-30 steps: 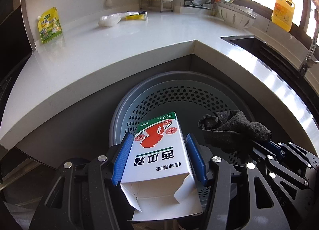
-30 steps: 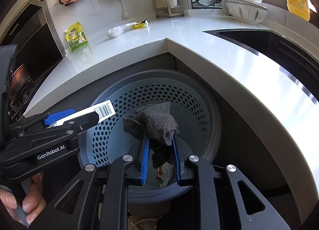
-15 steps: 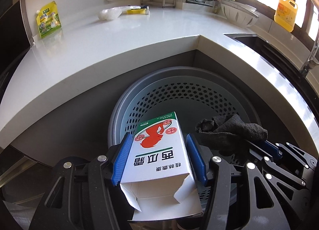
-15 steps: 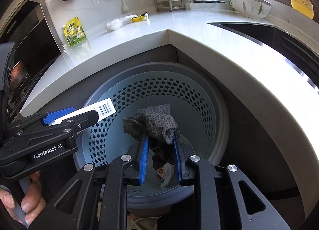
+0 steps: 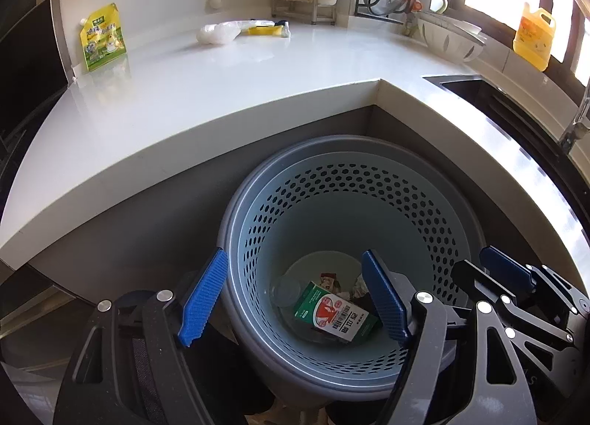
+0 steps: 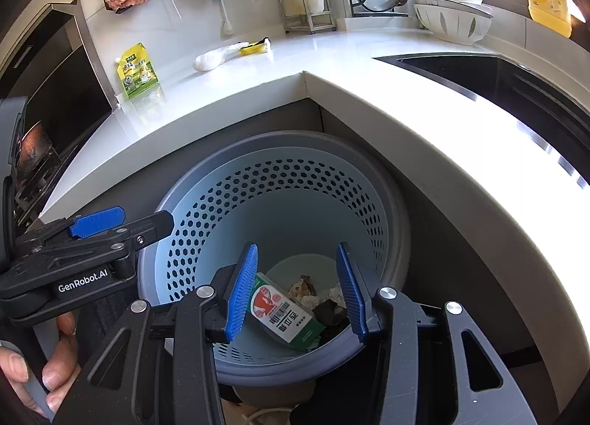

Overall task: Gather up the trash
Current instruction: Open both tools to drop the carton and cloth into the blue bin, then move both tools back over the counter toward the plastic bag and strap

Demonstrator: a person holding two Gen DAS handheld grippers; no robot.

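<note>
Both the left gripper [image 5: 295,299] and right gripper [image 6: 295,288], jaws just spread and empty, needed lifting clear of the bin [image 5: 424,200] before returning to the desk [image 5: 258,86].

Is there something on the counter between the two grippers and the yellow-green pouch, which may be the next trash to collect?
Nothing visible stands in the way. The left gripper and right gripper hang open over the bin; the bare counter stretches to the yellow-green pouch at the back left wall.
</note>
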